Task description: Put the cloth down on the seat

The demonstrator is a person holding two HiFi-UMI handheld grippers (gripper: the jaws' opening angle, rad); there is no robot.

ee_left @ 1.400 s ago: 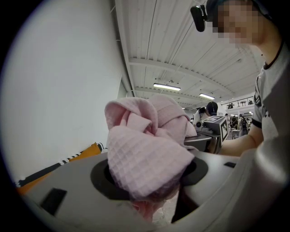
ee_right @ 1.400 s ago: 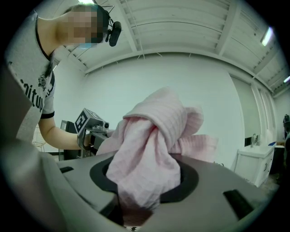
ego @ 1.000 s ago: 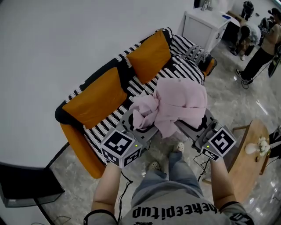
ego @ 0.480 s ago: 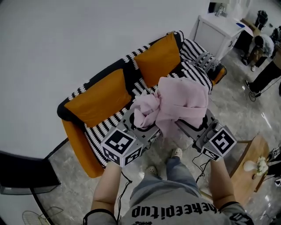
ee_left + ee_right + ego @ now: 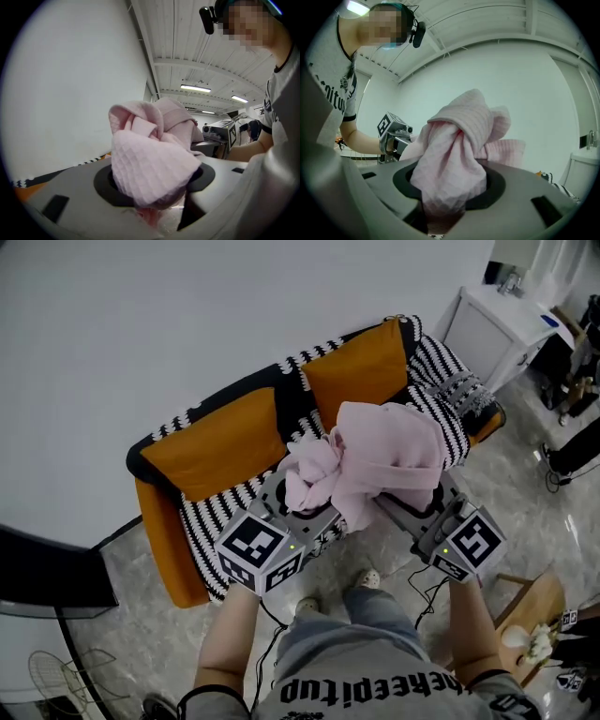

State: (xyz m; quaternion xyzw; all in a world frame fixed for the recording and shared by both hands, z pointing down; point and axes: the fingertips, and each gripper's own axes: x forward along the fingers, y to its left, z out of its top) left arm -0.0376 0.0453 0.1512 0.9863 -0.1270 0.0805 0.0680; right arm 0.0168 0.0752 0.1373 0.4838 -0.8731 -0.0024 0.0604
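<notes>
— In front of the sofa [image 5: 221, 517], nearest item?
— The left gripper [image 5: 302, 510], clamped on one bunched end of the pink cloth [image 5: 384, 457].
— Next to it?
— The right gripper [image 5: 412, 506], likewise clenched on the cloth's other end.
— The cloth's position?
— Held up crumpled between both grippers, by the sofa's front edge. It is not resting on the seat.
— On the sofa?
— A black-and-white striped cover, with two orange cushions [image 5: 225, 439] against the backrest.
— Past the sofa's right end?
— One white cabinet [image 5: 499, 326], standing on the grey floor [image 5: 525, 474].
</notes>
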